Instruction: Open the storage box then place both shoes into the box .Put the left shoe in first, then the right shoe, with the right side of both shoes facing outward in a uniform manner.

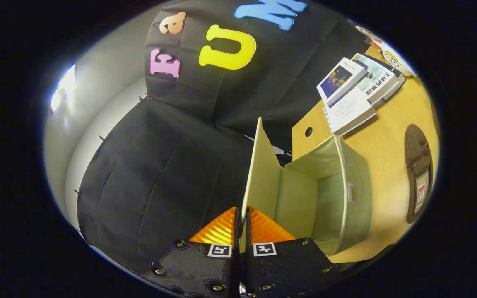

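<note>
Gripper is pinching box lid, holding it upright w/ fingers pressed on it; box is sitting open beside them, shoe lying lengthwise beyond, near desk edge.

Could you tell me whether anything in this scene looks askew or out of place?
Nothing looks damaged or spilled. The gripper is shut on the lid flap of the storage box, holding it upright. The box is empty, one shoe lies beside it on the table, and the books are stacked unevenly.
</note>
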Motion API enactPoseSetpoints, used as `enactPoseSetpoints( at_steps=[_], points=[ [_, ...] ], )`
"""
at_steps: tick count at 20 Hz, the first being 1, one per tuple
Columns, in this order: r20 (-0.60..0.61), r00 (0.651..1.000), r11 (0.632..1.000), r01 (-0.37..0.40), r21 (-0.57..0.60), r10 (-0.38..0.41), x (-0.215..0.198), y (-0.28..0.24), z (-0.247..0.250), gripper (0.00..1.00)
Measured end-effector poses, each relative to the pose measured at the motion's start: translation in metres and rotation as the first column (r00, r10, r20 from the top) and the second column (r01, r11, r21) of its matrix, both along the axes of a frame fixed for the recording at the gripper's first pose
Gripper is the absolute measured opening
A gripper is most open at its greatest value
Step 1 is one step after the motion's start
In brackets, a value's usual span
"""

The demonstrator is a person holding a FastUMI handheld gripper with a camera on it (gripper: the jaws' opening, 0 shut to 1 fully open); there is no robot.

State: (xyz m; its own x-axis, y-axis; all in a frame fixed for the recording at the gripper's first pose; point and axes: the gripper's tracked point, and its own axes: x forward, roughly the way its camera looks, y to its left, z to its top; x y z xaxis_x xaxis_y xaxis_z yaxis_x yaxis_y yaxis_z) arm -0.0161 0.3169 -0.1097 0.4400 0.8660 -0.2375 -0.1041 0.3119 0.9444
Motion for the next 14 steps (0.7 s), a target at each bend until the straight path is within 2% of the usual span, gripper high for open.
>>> enactPoseSetpoints(
  at_steps=[14],
  points=[
    [0.092, 0.992, 0.992, -0.078, -0.094, 0.087, 0.002, 0.099, 0.030, 0.05]
  ],
)
